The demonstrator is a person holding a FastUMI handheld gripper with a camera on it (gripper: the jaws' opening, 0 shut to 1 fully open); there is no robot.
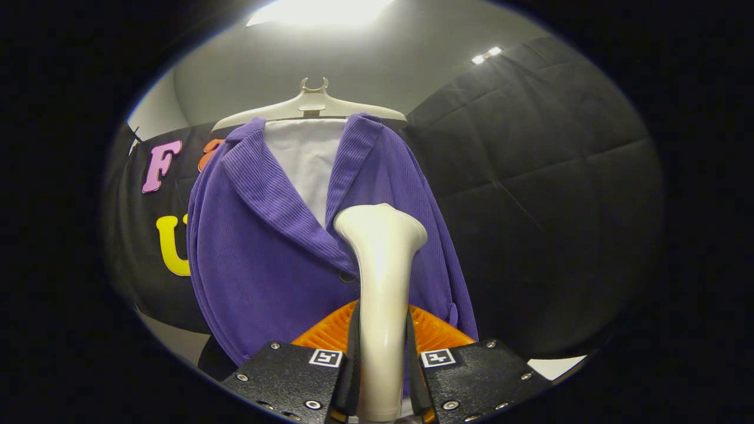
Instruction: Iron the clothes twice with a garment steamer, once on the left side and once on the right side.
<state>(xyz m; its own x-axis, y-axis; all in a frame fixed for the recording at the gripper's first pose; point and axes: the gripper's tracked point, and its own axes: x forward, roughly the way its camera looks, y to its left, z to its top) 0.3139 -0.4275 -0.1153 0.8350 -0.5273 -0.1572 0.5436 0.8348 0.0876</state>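
Nearest: gripper (pixel 382 365) clamped on the glossy white plastic garment steamer (pixel 382 277), both fingers pressing its handle, flared head pointing up and away. An orange ribbed part (pixel 436 333) sits just behind the handle. Beyond, the purple corduroy jacket (pixel 265 259) hangs on a beige plastic hanger (pixel 312 106), white lining (pixel 303 159) showing at the open collar. Steamer head sits near the jacket's middle, slightly right. Progress: can't judge which pass is done; looks like a stroke under way.

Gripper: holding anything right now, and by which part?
Yes. The gripper is shut on the garment steamer, both jaws pressing its slim handle below the flared head, which rises in front of the purple jacket.
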